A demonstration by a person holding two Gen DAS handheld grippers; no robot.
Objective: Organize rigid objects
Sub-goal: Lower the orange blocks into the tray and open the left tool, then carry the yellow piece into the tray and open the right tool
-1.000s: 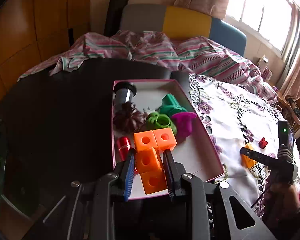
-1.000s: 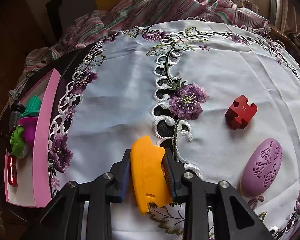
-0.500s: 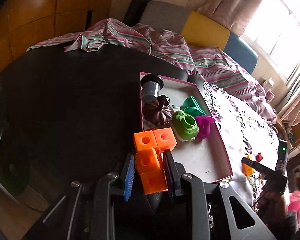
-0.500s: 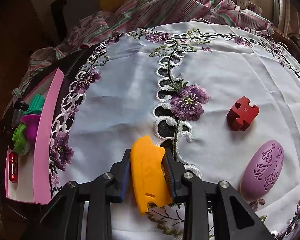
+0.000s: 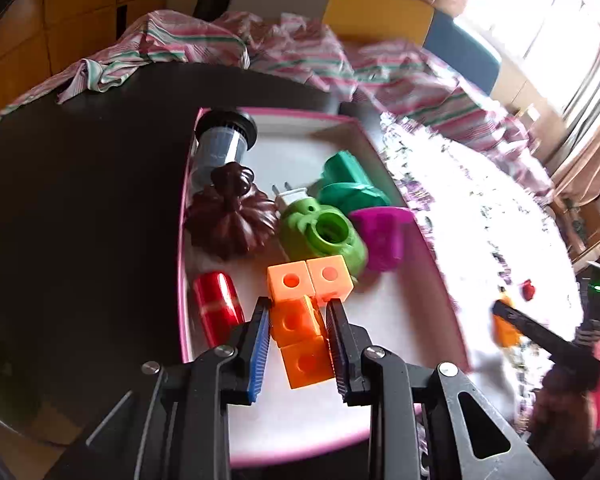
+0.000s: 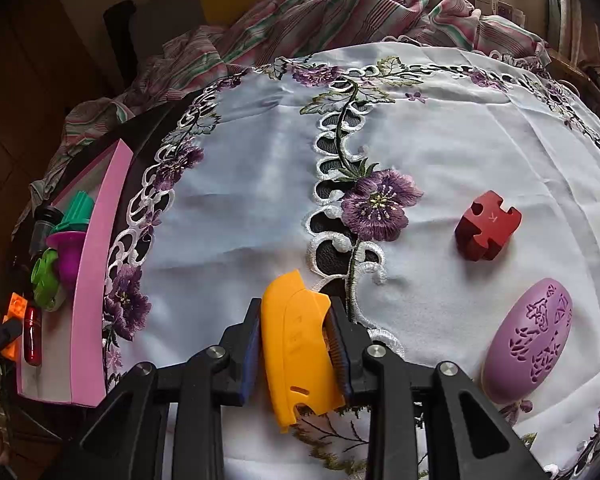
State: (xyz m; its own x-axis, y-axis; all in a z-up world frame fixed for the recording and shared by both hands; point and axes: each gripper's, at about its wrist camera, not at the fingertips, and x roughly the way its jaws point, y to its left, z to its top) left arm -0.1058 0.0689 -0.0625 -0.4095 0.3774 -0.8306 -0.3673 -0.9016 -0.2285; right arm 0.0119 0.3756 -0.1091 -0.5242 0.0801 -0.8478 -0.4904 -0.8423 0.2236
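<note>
Left wrist: four orange cubes, perhaps joined, between fingers.

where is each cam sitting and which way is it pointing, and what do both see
Left wrist: rides the left gripper, angled down into the pink tray; its jaws clamp the orange cube piece; the right gripper shows far right.
Right wrist: rides the right gripper, angled down over the embroidered cloth; its jaws clamp a yellow piece.
Shared: tray, orange cubes, yellow piece, red puzzle block.
</note>
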